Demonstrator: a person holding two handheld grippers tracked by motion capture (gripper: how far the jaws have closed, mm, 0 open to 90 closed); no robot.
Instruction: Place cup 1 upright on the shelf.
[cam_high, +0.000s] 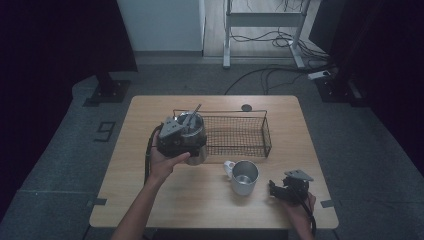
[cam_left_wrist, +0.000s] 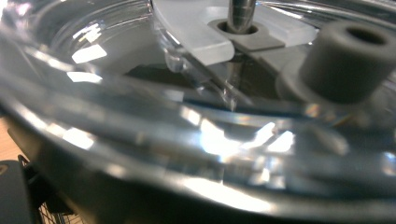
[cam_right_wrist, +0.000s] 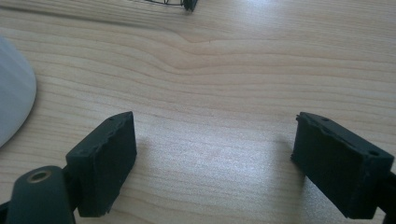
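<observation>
A tumbler's clear lid sits right against the left tool, whose grip I cannot tell. The right tool stands apart over bare tabletop, with a mug to its left. From above, the left tool overlaps the tumbler at the basket's end.

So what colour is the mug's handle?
White, clearest in the high view: mug's handle.

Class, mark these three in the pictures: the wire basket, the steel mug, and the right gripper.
wire basket (cam_high: 239, 136), high view, on its mesh floor.
steel mug (cam_high: 244, 172), high view, on its inner bottom.
right gripper (cam_right_wrist: 215, 158), right gripper view, midway between its fingertips, which stand apart over the wood.
</observation>
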